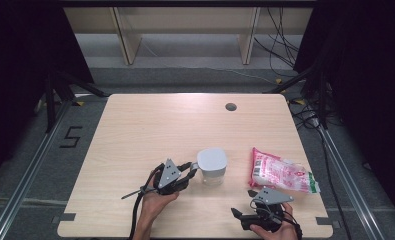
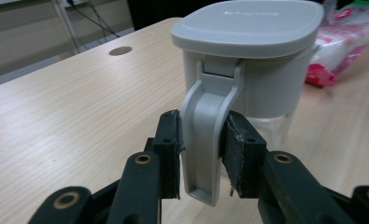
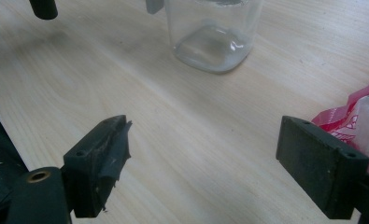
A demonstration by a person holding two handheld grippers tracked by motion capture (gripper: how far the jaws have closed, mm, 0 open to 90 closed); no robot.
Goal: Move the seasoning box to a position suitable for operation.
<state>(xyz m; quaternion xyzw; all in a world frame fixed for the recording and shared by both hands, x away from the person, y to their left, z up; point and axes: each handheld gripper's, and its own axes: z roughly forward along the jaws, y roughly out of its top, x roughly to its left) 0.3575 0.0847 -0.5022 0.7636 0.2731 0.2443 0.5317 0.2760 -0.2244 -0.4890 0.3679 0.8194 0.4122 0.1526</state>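
Observation:
A clear jug with a grey lid stands upright on the wooden table, near its front middle. My left gripper reaches it from the left and is shut on the jug's grey handle, a pad pressed to each side. A pink and white packet lies flat to the right of the jug. My right gripper hovers low near the front edge, below the packet, open with nothing between its fingers. In the right gripper view the jug's clear base is ahead and the packet touches the right side.
A round grommet hole sits near the table's far edge. Cables trail on the floor behind the table, and dark stands flank it on both sides. Bare wood spreads across the table's left and far half.

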